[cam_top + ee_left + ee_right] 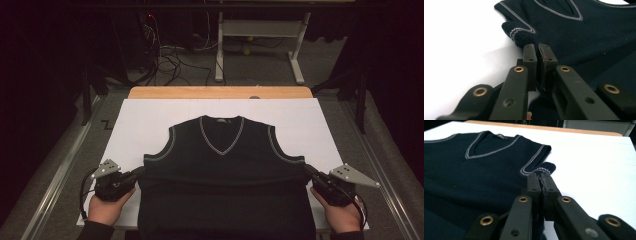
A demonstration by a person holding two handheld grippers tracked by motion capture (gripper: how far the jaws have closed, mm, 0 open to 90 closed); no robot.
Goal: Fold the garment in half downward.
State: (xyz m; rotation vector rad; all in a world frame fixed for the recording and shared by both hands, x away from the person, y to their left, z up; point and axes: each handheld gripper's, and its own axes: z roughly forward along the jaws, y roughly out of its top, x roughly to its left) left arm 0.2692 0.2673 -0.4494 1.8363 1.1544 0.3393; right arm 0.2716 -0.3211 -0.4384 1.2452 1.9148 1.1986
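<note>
Jaws of the left gripper (136, 173) are clenched on the vest's (225, 170) side edge at lower left of the high view; in the left gripper view a thin fold of knit sits pinched between the pads. Right gripper (309, 172) likewise clamps the opposite side edge, at lower right. Vest lies flat, centred on the white sheet (310, 120), neck toward the top of the frame, its hem reaching the bottom. Bare white margins flank both sides; wooden table edge (220, 92) shows beyond. Fabric: dark ribbed knit, pale piping at V-neck and armholes.
</note>
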